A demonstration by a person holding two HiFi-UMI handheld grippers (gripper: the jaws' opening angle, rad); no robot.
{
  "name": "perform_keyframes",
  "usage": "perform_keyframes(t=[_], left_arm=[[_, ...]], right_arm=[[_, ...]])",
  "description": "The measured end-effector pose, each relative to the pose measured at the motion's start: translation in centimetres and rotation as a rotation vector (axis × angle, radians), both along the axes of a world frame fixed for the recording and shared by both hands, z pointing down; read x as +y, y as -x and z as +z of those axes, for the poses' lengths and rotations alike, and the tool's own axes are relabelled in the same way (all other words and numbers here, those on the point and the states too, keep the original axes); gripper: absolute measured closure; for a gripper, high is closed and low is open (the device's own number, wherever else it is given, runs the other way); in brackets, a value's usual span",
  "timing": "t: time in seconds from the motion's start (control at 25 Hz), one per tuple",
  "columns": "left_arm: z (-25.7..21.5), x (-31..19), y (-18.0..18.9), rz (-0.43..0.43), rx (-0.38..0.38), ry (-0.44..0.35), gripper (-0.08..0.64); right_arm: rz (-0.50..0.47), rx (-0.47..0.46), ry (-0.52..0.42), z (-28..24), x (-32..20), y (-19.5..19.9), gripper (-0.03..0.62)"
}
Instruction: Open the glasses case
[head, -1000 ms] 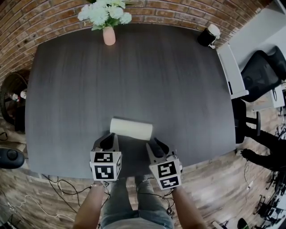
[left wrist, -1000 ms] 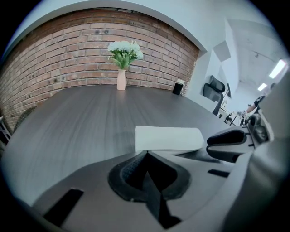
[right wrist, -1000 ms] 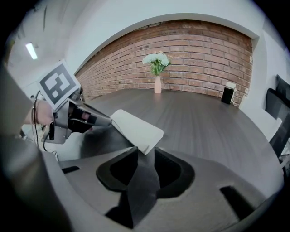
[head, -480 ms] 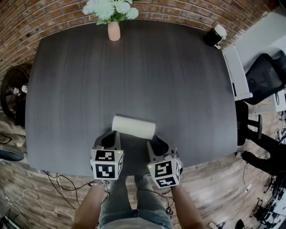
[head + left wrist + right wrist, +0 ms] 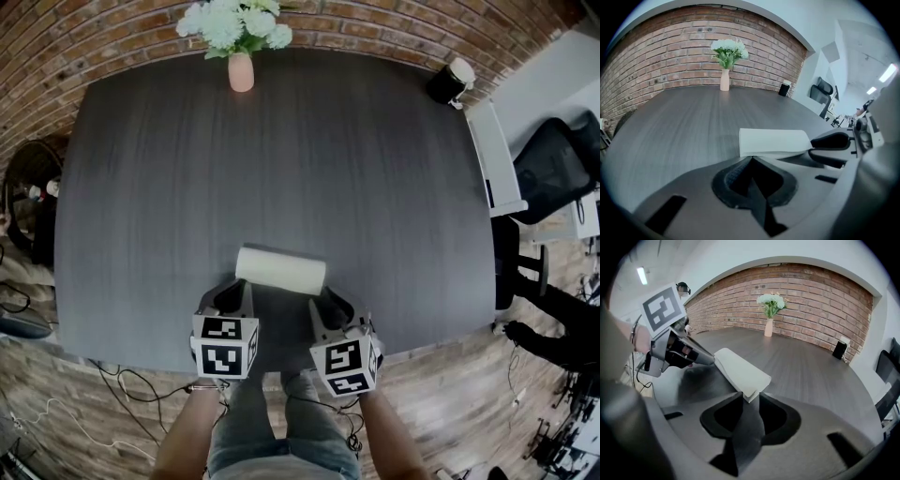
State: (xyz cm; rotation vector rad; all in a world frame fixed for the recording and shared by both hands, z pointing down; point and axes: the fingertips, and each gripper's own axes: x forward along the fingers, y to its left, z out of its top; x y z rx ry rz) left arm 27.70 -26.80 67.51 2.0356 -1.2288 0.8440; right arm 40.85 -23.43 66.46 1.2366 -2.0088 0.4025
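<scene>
A white glasses case (image 5: 279, 270) lies closed on the dark table (image 5: 281, 159) near its front edge. My left gripper (image 5: 232, 289) sits at the case's near left end; in the left gripper view its jaws (image 5: 750, 159) meet in a point just under the case (image 5: 773, 142) edge, with nothing seen between them. My right gripper (image 5: 328, 300) is at the case's right end. In the right gripper view the corner of the case (image 5: 740, 371) sits wedged between the jaw tips of the right gripper (image 5: 750, 397), touching both.
A pink vase of white flowers (image 5: 241, 67) stands at the table's far edge. A black and white cylinder (image 5: 448, 79) is at the far right corner. A white desk (image 5: 489, 150) and an office chair (image 5: 553, 155) stand to the right. The person's legs (image 5: 281, 431) are below the front edge.
The right gripper has rolled slightly about its own axis. The case and the left gripper stay where they were.
</scene>
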Motion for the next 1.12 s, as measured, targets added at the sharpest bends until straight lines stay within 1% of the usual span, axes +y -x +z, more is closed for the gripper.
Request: perform_keyframes(t=[0.2,0.4,0.64,0.84,0.92,1.0,1.12], left_arm=[[0.0,0.0,0.0,0.001,-0.001,0.009,0.565],[0.1,0.0,0.0,-0.002,-0.005,0.018,0.565],[0.2,0.2,0.1,0.002,-0.01,0.03,0.565],[0.0,0.3,0.4,0.0,-0.012,0.042,0.565],[-0.3,0.0,0.4,-0.018,0.014,0.039,0.565],[-1.1,-0.4,0.6,-0.063,0.061,0.025,0.565],[-3.6,-1.3,1.0,-0.117,0.111,-0.043,0.565]], right_arm=[[0.002,-0.013,-0.036,-1.7,-1.2,-0.2,0.48],[0.028,-0.048,-0.084,-3.5,-3.2,-0.5,0.486],[0.056,-0.071,-0.107,-5.2,-4.9,-1.0,0.491],[0.064,-0.079,-0.11,-6.2,-5.0,-1.3,0.491],[0.082,-0.096,-0.108,-6.6,-5.0,-1.7,0.491],[0.109,-0.13,-0.104,-7.0,-4.9,-2.2,0.492],[0.16,-0.172,-0.12,-8.3,-5.0,-3.2,0.504]])
